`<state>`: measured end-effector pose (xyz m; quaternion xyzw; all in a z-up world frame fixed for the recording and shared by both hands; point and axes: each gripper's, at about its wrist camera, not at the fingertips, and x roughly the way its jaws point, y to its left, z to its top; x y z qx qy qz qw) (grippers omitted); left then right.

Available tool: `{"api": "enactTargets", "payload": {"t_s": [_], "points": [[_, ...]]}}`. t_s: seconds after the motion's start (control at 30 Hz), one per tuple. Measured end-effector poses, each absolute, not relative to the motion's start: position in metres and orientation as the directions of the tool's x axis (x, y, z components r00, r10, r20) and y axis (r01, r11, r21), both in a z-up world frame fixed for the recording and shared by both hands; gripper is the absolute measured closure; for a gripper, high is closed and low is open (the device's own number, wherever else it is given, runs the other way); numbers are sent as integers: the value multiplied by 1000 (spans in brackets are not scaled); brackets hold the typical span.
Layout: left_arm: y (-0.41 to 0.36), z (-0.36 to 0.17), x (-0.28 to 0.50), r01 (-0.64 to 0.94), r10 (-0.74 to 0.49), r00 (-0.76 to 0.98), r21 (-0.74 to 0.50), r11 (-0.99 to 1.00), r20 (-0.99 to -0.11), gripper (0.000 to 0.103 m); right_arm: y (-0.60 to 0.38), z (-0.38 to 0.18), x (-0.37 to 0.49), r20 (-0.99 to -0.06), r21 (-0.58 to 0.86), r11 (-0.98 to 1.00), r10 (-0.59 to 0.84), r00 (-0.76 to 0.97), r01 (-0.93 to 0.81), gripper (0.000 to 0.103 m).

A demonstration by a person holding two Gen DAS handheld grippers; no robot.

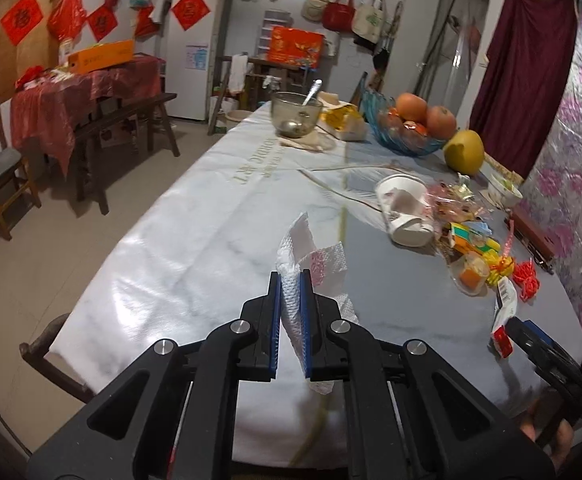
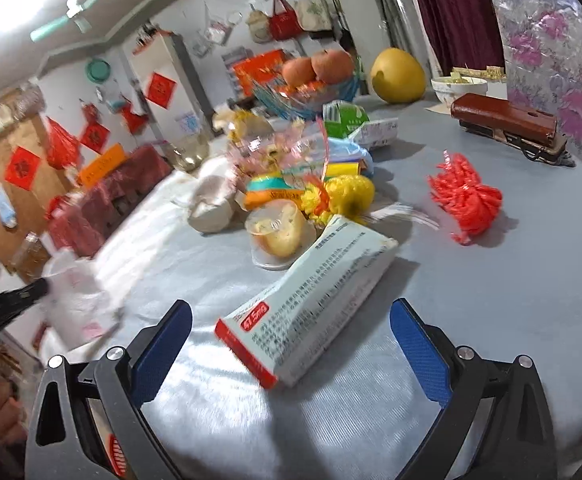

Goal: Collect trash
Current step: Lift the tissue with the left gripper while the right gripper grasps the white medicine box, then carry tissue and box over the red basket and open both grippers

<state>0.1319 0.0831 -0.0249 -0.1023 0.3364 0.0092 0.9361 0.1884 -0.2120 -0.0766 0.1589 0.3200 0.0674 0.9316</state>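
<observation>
Your left gripper point(image 1: 291, 300) is clamped on the tissue point(image 1: 311, 256), lifted above the table point(image 1: 151, 248). Your right gripper point(image 2: 291, 344) stands wide before the box point(image 2: 311, 308): advance, straddle it, close.

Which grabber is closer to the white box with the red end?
Right. The right gripper hangs open just in front of the box. The left gripper, shut on a tissue, is off to the box's left.
</observation>
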Motion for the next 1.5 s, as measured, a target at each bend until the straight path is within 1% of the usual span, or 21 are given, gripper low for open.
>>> {"api": "enactTargets", "payload": {"t_s": [0.03, 0.07, 0.1, 0.13, 0.17, 0.47, 0.87, 1.03, 1.17, 1.27, 1.37, 1.5], "points": [[86, -26, 131, -91, -51, 773, -189, 978, -633, 93, -208, -79, 191, -586, 316, 949, 206, 784, -13, 7], [90, -27, 129, -97, -50, 771, -195, 976, -634, 93, -206, -80, 192, -591, 297, 955, 185, 785, -1, 18], [93, -27, 128, -101, -49, 771, -198, 975, -635, 93, -204, -82, 192, -594, 290, 957, 180, 784, 0, 34], [96, -27, 126, -105, -50, 771, -204, 973, -635, 93, -205, -82, 190, -592, 284, 959, 175, 787, 0, 41], [100, -27, 124, -109, -51, 772, -211, 971, -634, 93, -206, -82, 188, -583, 288, 957, 187, 790, -14, 53], [126, -11, 101, -156, -15, 797, -229, 961, -604, 93, -224, -70, 165, -520, 356, 931, 271, 810, -82, 55], [144, 14, 50, -209, 52, 821, -214, 954, -569, 93, -210, -42, 131, -443, 344, 917, 350, 825, -204, 55], [152, 14, 20, -238, 81, 819, -208, 949, -568, 93, -202, -29, 114, -406, 342, 905, 386, 828, -254, 55], [166, 0, -2, -282, 111, 798, -204, 937, -593, 93, -194, -20, 99, -379, 329, 899, 407, 831, -290, 55], [183, -19, -15, -332, 135, 765, -207, 920, -629, 93, -186, -15, 85, -364, 320, 893, 426, 828, -318, 55], [206, -52, -24, -394, 151, 707, -207, 895, -691, 93, -176, -11, 75, -358, 310, 885, 448, 819, -348, 55], [229, -96, -24, -454, 139, 629, -216, 864, -765, 93, -154, -7, 64, -355, 294, 867, 490, 796, -403, 55]]}}
